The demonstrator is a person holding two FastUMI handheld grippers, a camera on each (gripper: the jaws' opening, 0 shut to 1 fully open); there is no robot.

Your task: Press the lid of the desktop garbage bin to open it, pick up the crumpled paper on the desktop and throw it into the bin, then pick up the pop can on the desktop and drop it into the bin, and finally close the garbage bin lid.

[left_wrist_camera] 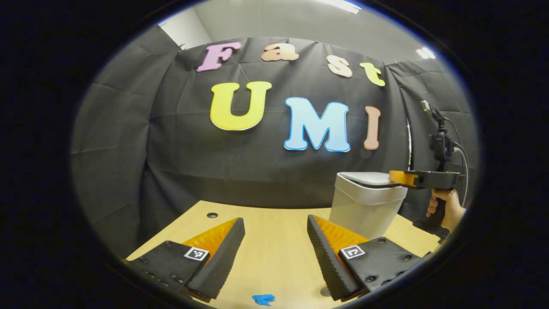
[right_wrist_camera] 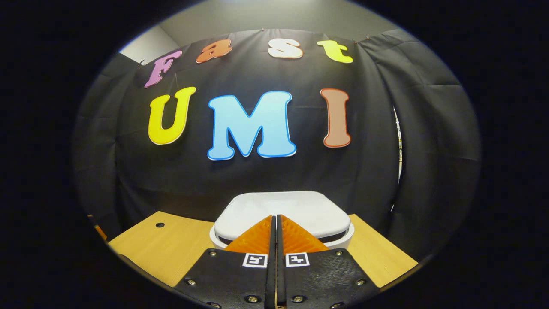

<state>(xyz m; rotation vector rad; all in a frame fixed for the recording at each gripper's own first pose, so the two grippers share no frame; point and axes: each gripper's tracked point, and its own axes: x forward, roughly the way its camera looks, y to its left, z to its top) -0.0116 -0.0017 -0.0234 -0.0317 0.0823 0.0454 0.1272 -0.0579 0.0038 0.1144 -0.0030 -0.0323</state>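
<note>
A white desktop garbage bin [left_wrist_camera: 364,201] stands at the right of the wooden table, its lid [right_wrist_camera: 281,210] down. In the right gripper view my right gripper [right_wrist_camera: 275,216] is shut with nothing in it, and its tips rest at the lid's near part. The left gripper view shows that same gripper [left_wrist_camera: 396,177] held level by a hand [left_wrist_camera: 448,208], tips at the lid's right edge. My left gripper [left_wrist_camera: 274,223] stands open over the bare table, left of the bin, nothing between its fingers.
The wooden table [left_wrist_camera: 274,253] has a small round hole [left_wrist_camera: 212,215] at its far left. A small blue mark [left_wrist_camera: 263,299] lies on the table near its front edge. A black stand with a cable [left_wrist_camera: 441,141] rises at the right behind the bin.
</note>
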